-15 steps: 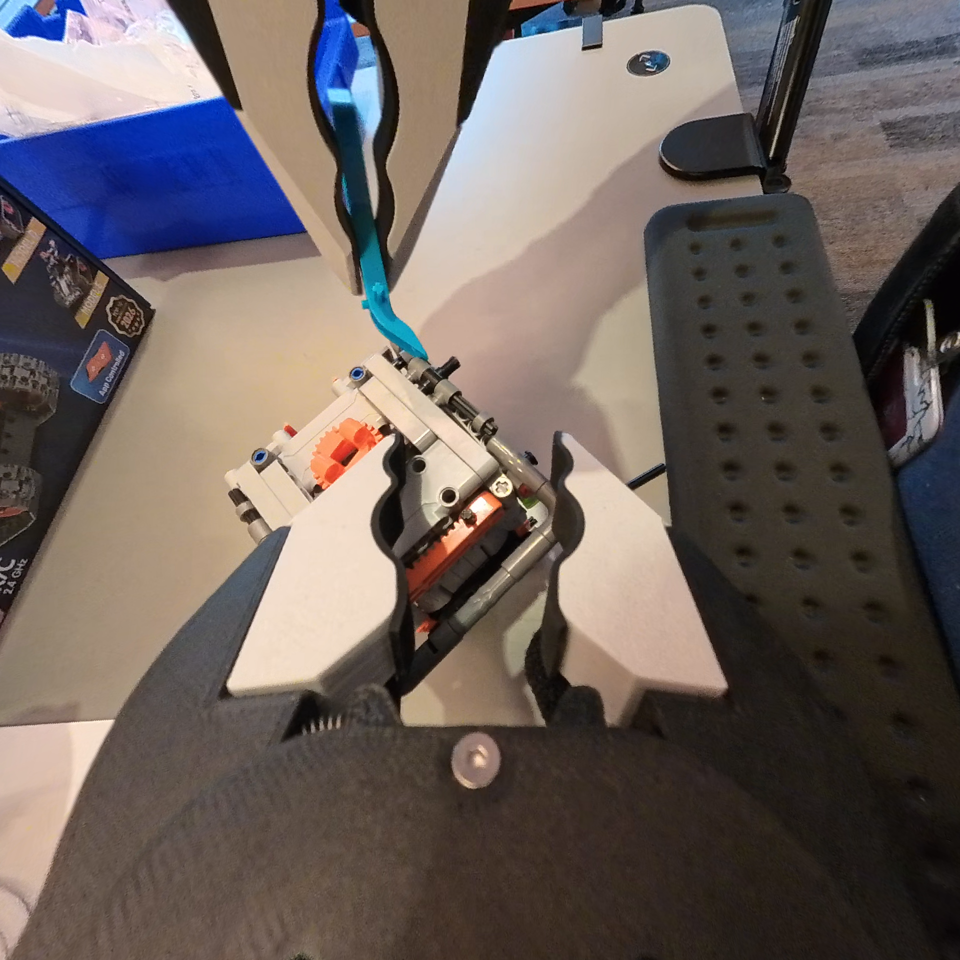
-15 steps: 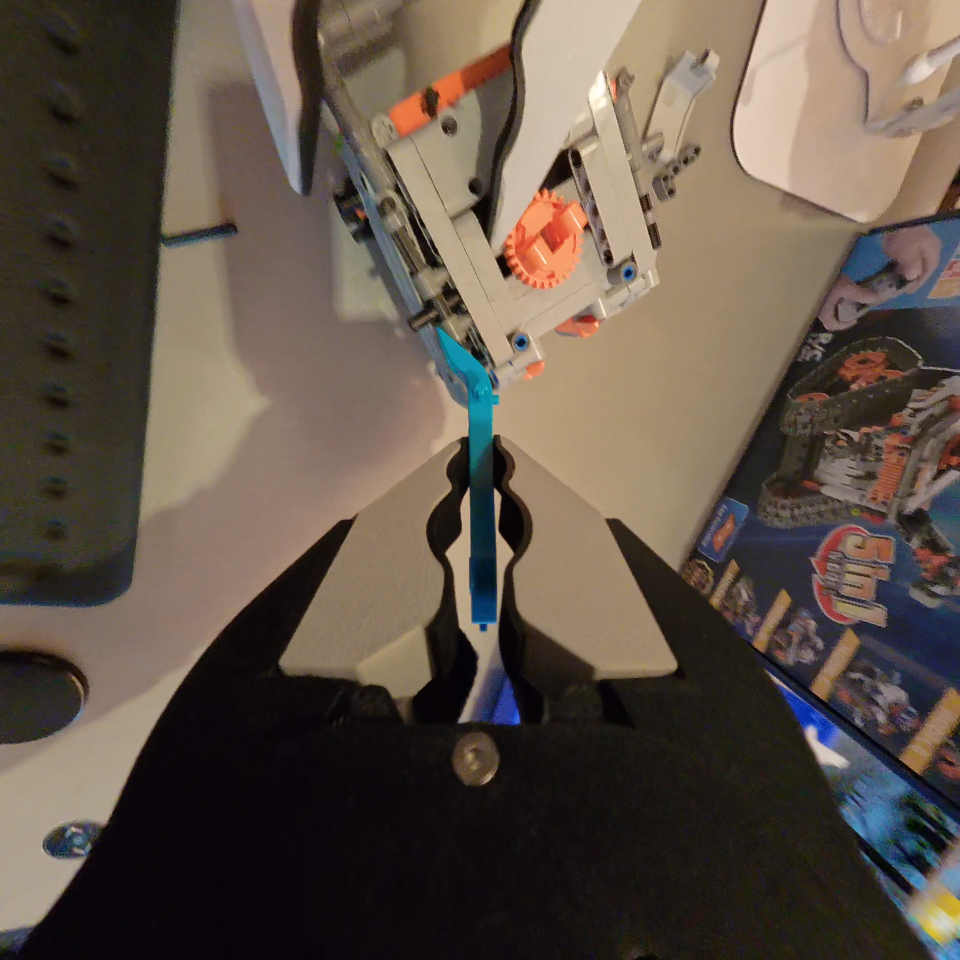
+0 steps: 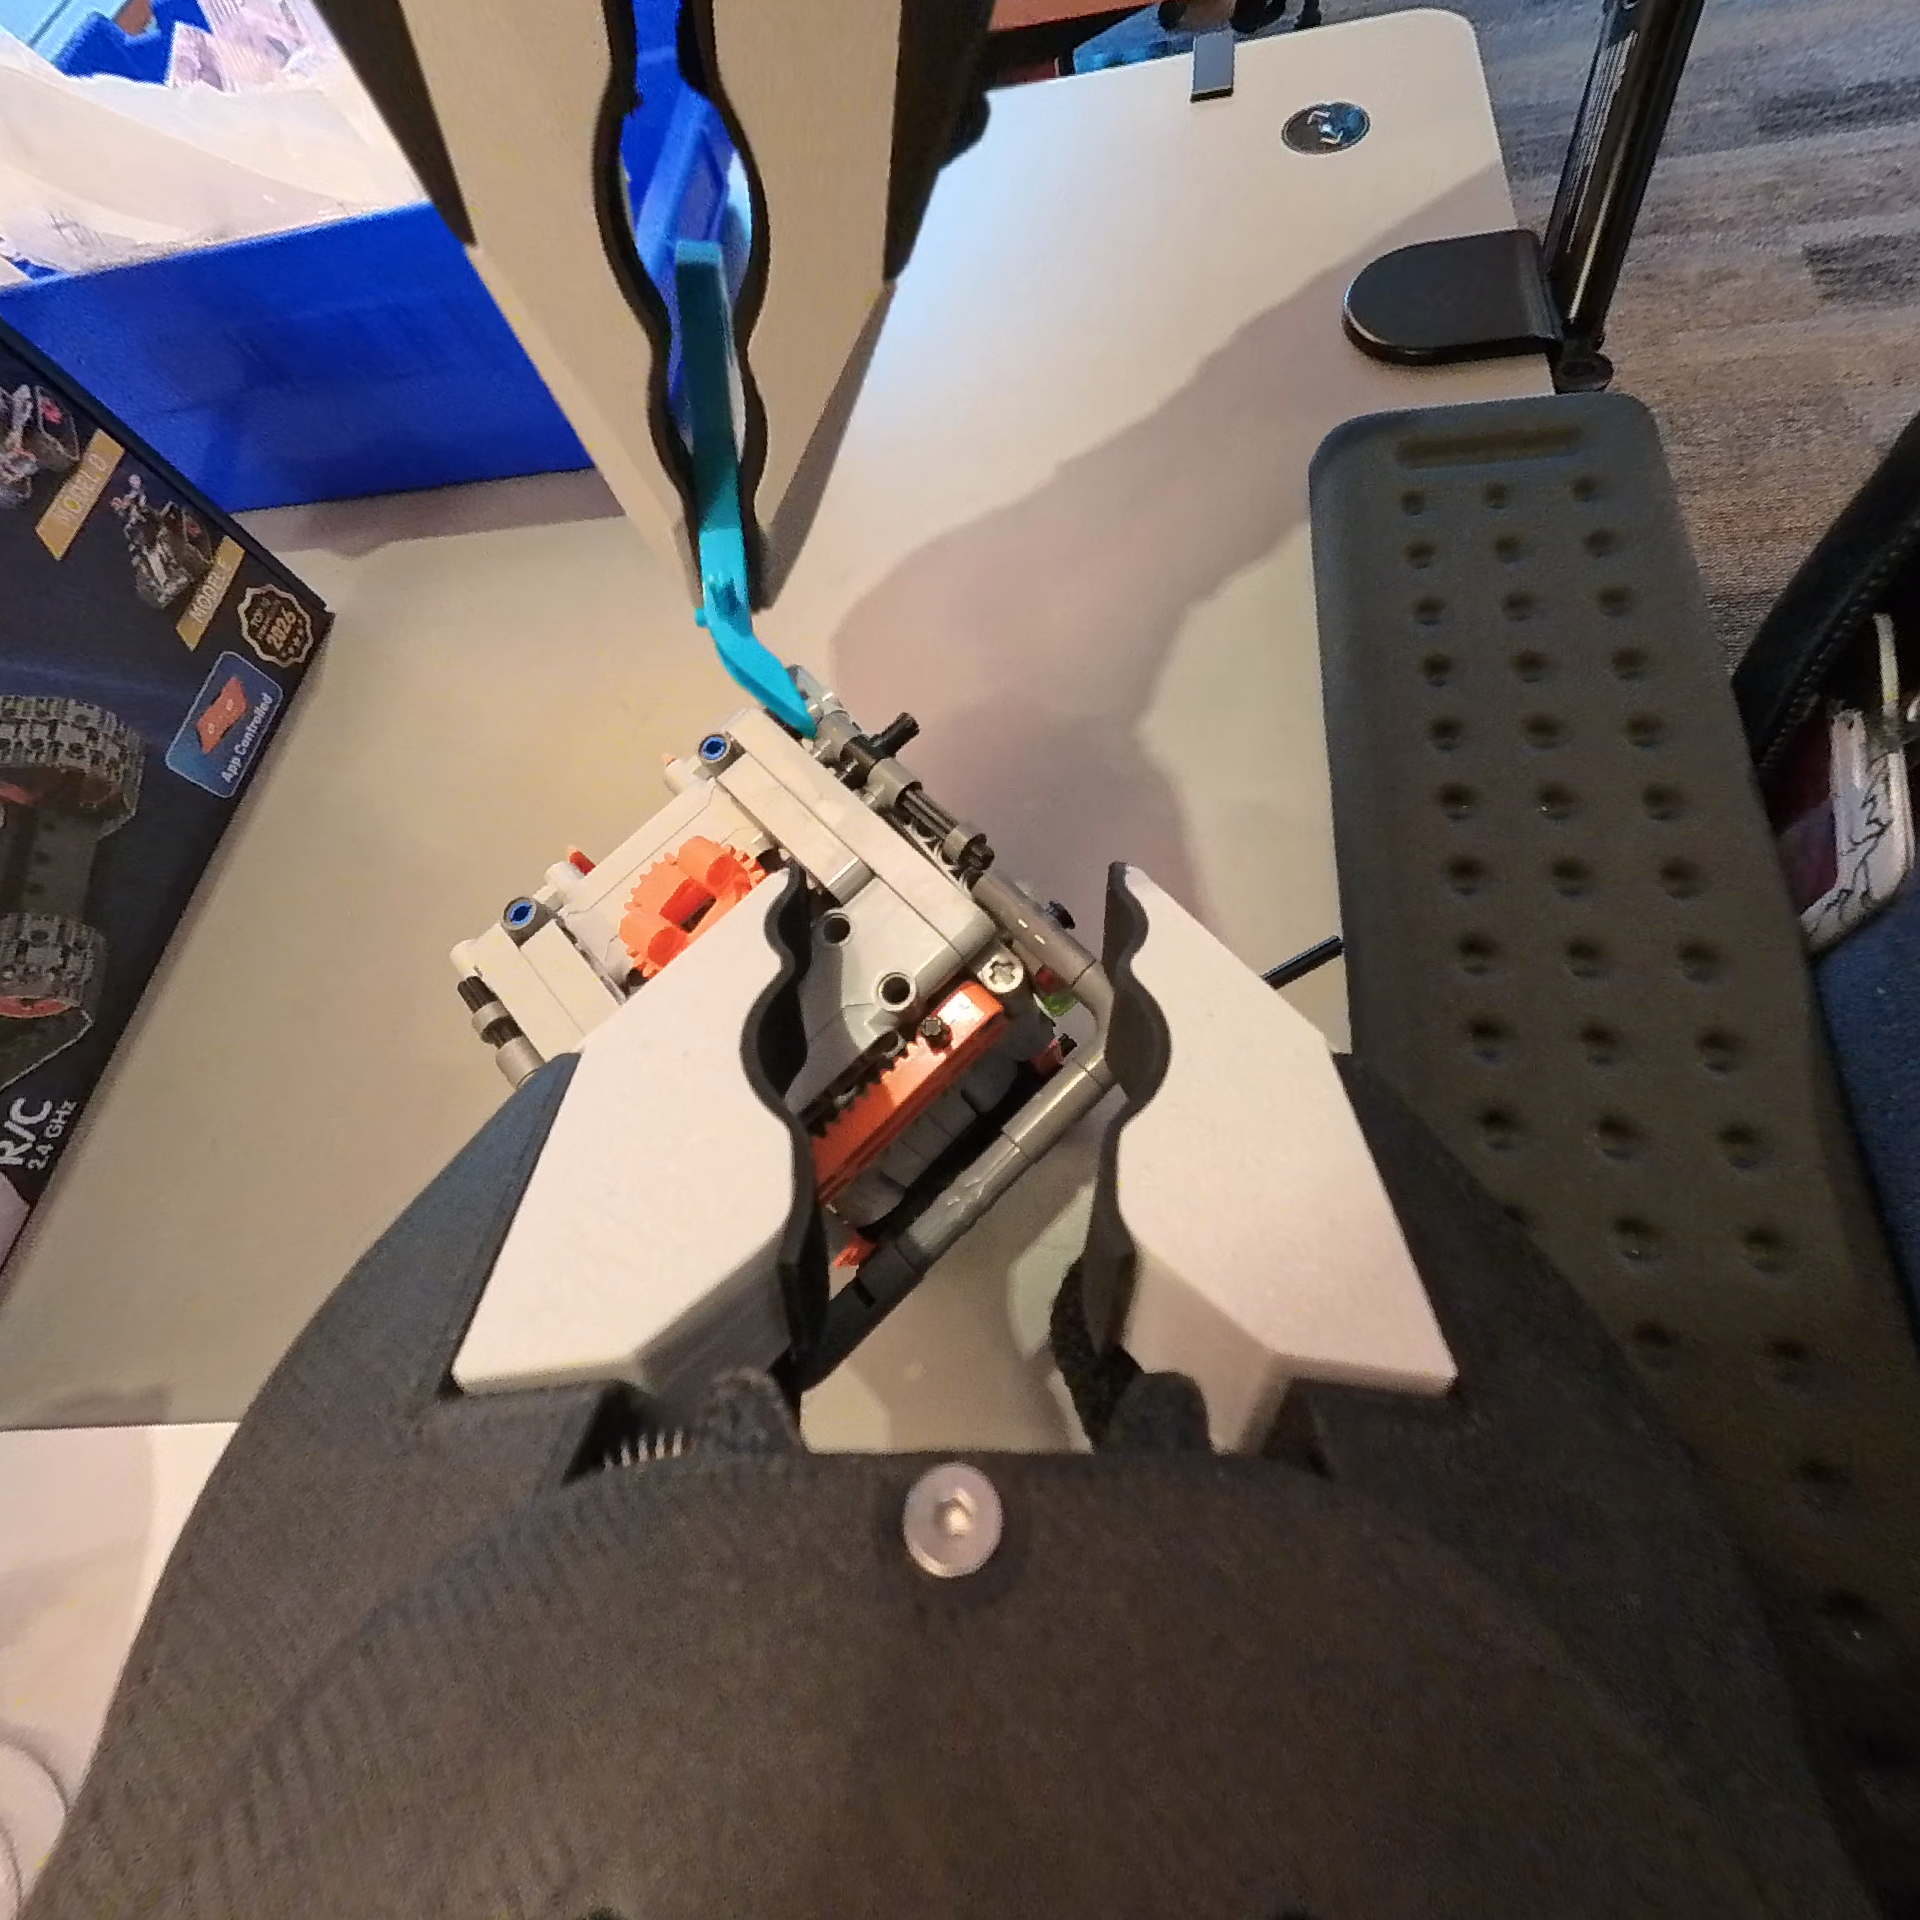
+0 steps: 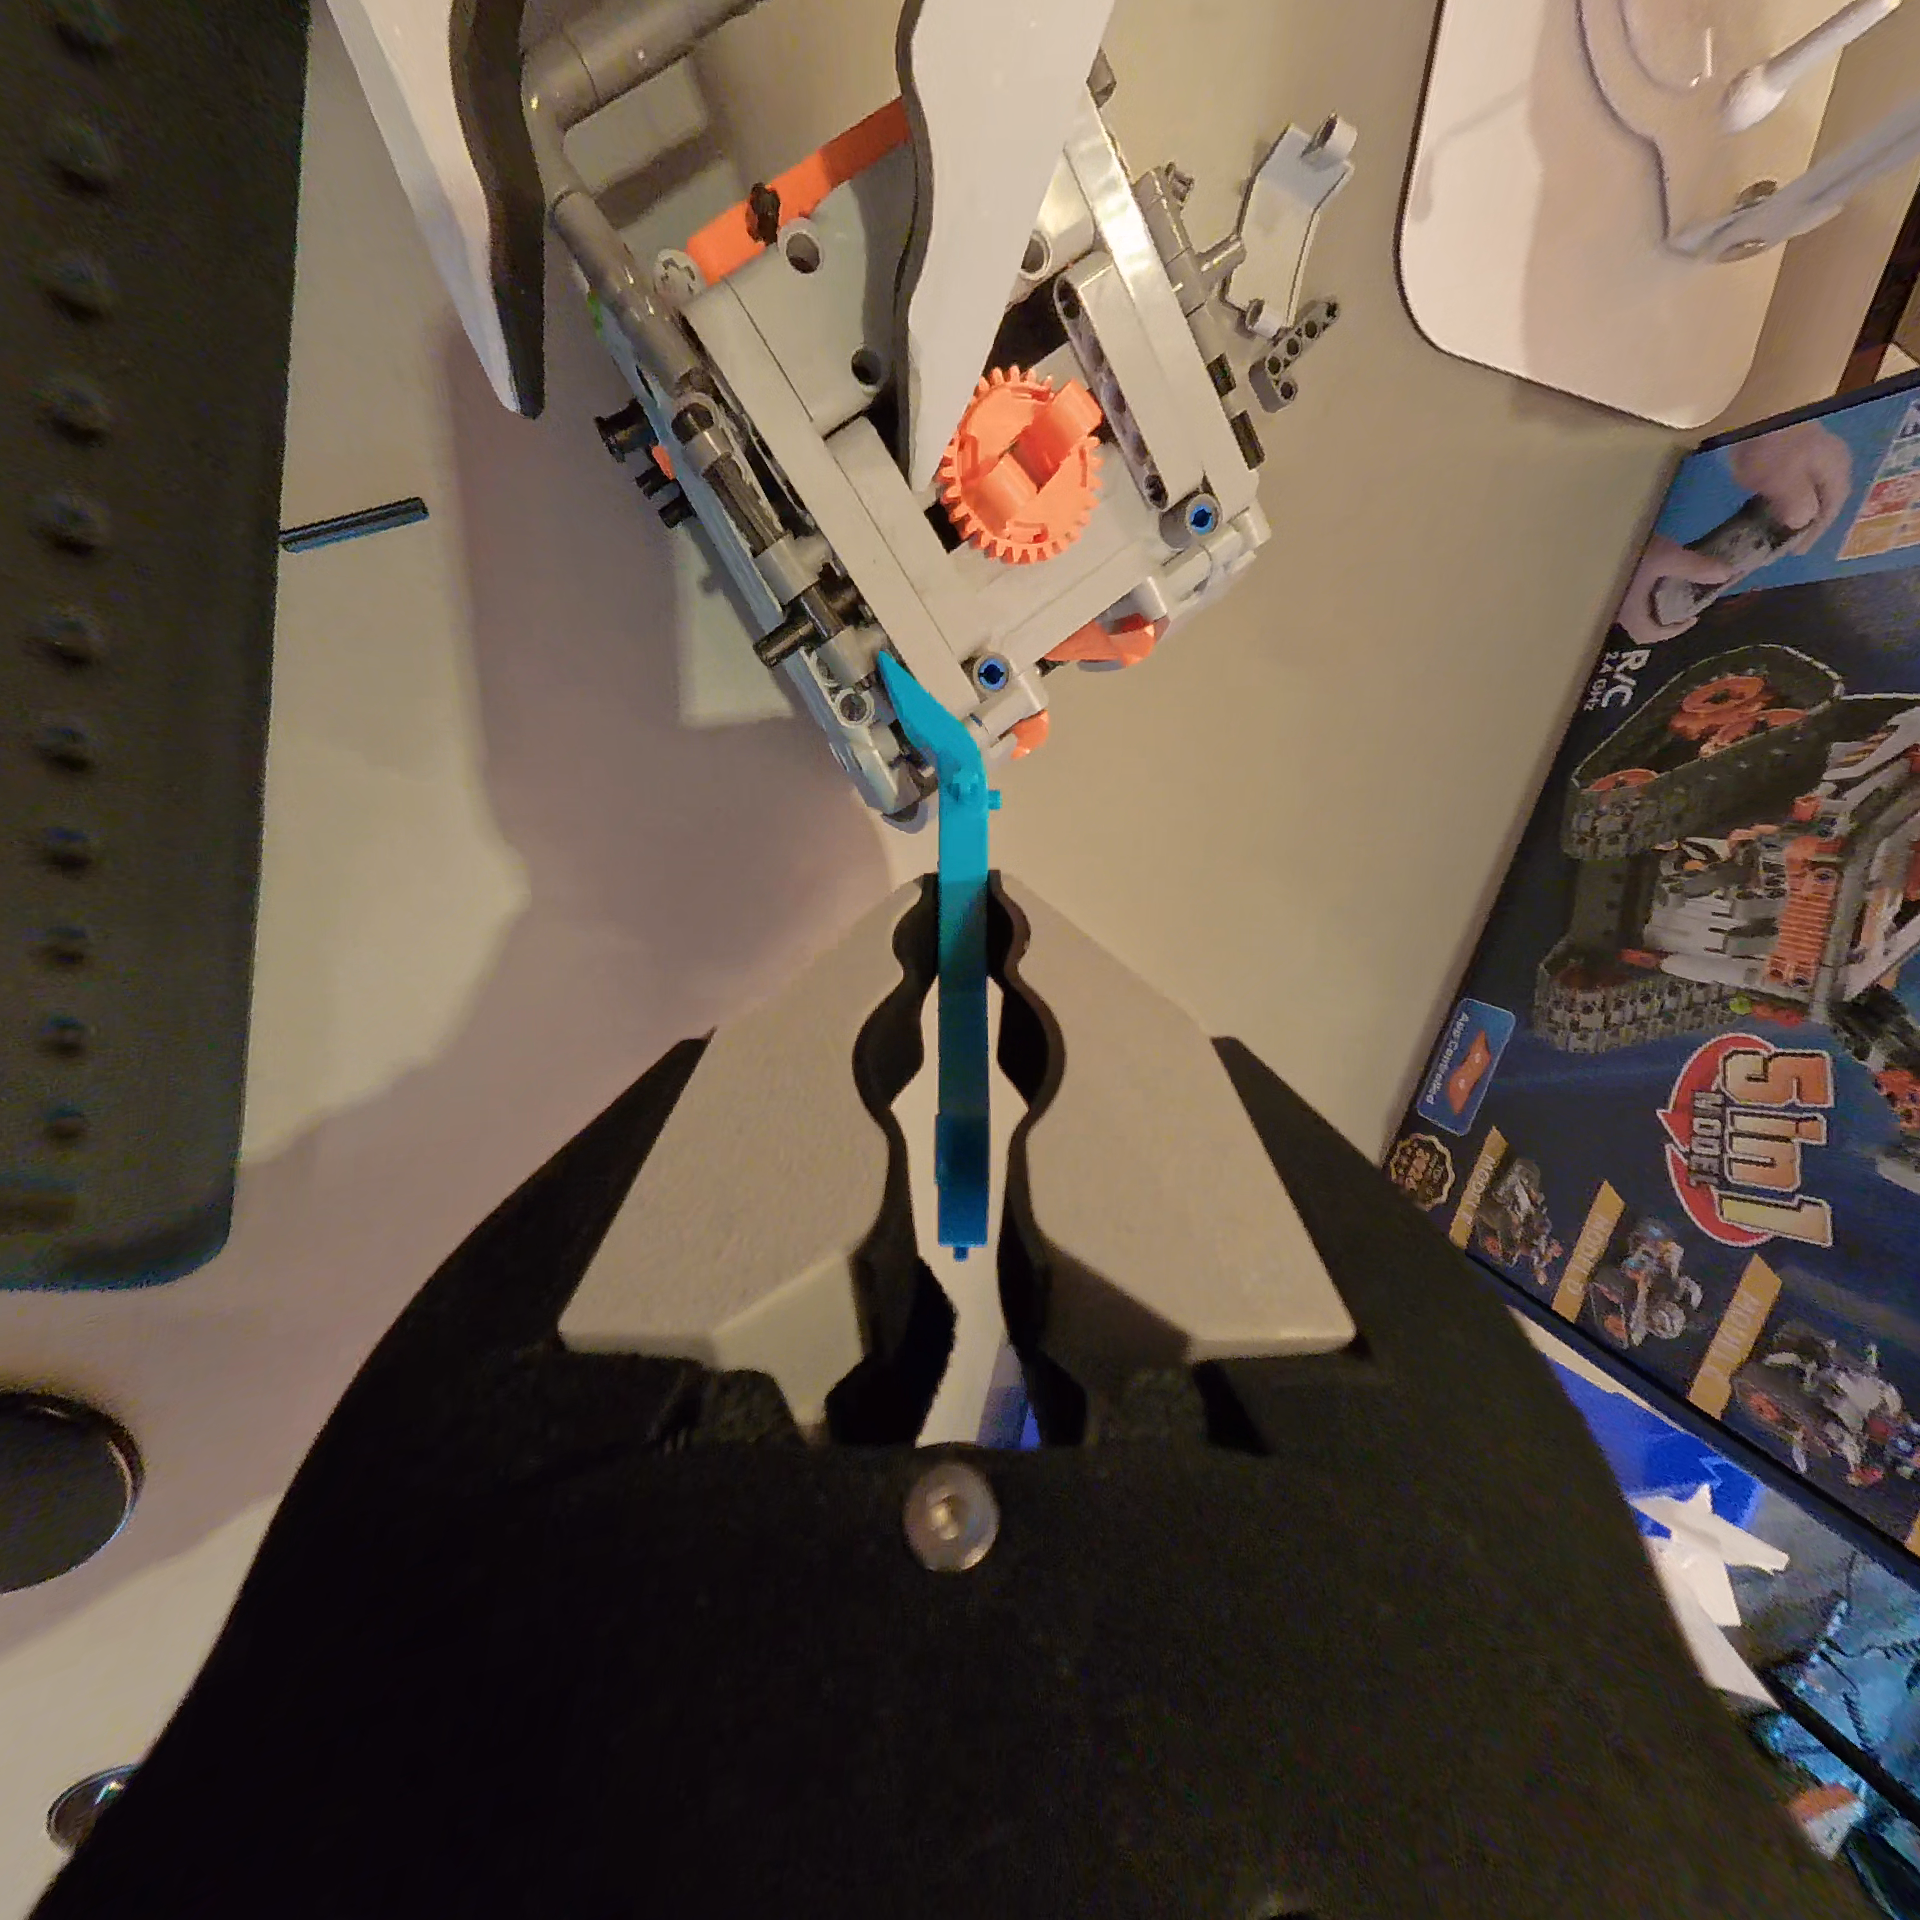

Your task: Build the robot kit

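Gripping a grey and orange brick-built assembly between its fingers, the left hand-held gripper holds it above the pale tabletop. The right hand-held gripper pinches a teal lever tool, whose bent tip touches the assembly's corner. A printed toy box lies beside them.

We've got the left tongs clamped around a grey and orange brick-built gearbox assembly sitting on the table. Opposite, the right tongs pinch a teal pry tool, tip touching the assembly's far corner. Toy box to the left, blue bin behind, perforated black pad on the right.
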{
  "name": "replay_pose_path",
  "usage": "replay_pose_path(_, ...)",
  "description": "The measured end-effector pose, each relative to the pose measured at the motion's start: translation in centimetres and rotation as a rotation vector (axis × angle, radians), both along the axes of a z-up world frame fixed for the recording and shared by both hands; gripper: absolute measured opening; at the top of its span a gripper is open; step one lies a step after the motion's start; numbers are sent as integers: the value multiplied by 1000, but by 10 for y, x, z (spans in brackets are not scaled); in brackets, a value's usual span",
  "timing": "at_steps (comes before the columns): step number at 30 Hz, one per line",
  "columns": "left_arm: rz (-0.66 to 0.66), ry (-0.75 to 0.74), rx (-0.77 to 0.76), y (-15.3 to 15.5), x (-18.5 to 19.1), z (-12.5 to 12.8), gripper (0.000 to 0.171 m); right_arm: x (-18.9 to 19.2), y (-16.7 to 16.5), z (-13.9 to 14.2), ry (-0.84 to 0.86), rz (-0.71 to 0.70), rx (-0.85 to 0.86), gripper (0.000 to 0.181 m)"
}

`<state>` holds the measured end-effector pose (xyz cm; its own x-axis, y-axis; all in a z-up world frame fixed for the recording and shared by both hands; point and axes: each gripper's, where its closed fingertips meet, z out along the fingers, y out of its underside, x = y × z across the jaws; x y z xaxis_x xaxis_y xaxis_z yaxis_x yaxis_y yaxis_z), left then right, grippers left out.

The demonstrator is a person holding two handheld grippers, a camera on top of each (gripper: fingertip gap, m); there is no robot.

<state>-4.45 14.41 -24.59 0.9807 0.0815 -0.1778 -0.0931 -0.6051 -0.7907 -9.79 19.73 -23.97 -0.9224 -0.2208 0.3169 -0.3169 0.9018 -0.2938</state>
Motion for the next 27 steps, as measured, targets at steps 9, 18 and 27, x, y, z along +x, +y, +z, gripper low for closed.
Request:
replay_pose_path(9,2,10,4,0,-1,0,52,1,0,-5,-109,104,72,5)
replay_pose_path(18,-29,22,11,1,1,0,49,8,1,-8,-298,267,139,5)
replay_pose_path(27,-53,8,0,1,3,0,50,5,-1,-8,-404,436,267,5)
